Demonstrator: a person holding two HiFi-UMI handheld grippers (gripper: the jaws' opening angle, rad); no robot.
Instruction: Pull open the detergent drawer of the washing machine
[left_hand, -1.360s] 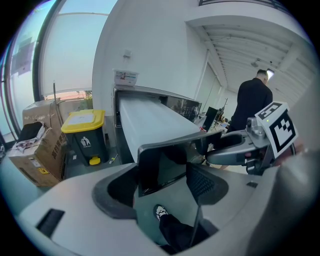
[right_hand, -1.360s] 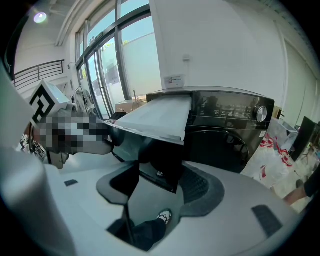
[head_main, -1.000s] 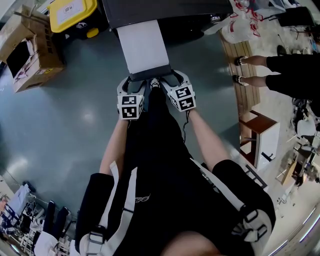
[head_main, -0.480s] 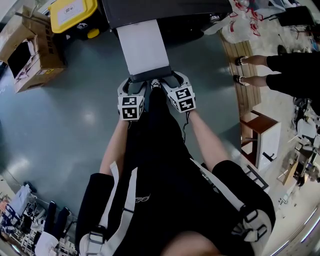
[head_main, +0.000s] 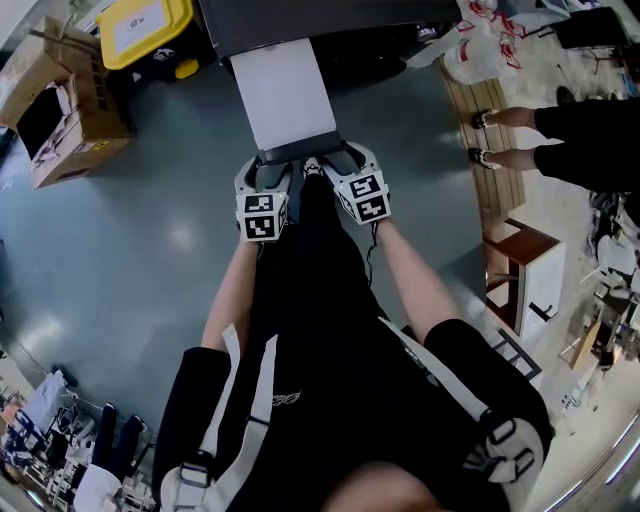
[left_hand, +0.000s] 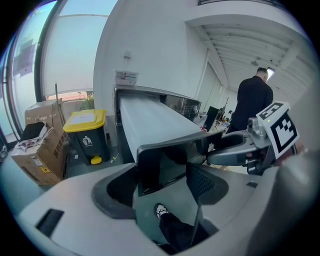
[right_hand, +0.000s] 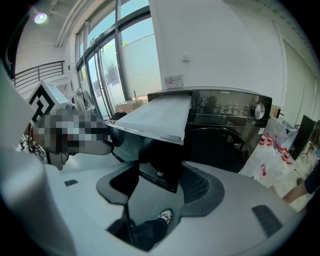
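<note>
White-topped detergent drawer (head_main: 285, 95) stands pulled far out of the dark washing machine (right_hand: 225, 130), and its near end reaches the fingertips of both hand-held grippers. The dark glossy front panel (left_hand: 165, 160) closes that end. The left hand-held gripper (head_main: 268, 172) and the right hand-held gripper (head_main: 335, 165) sit side by side just in front of the panel, angled downward, with marker cubes on their backs. Left hand-held gripper: jaws wide apart and straddling the panel's left corner. Its outer finger lies beside the drawer's left side, and its inner finger crosses in front of the panel face. Right hand-held gripper: the same on the other side, with jaws wide apart around the right corner. The panel is wider than either gap, so neither gripper is clamped across it. Whether the fingertips touch the panel cannot be made out. Below the gap between the jaws are the blue-grey floor (head_main: 130, 250) and the person's shoe (left_hand: 161, 211). A yellow-lidded bin (left_hand: 87, 135) stands beyond the left hand-held gripper, left of the drawer, with a cardboard box (head_main: 60, 100) further left. A second person (head_main: 560, 140) stands well off to the right of the right hand-held gripper, and a plastic bag (head_main: 480, 55) lies near them.
</note>
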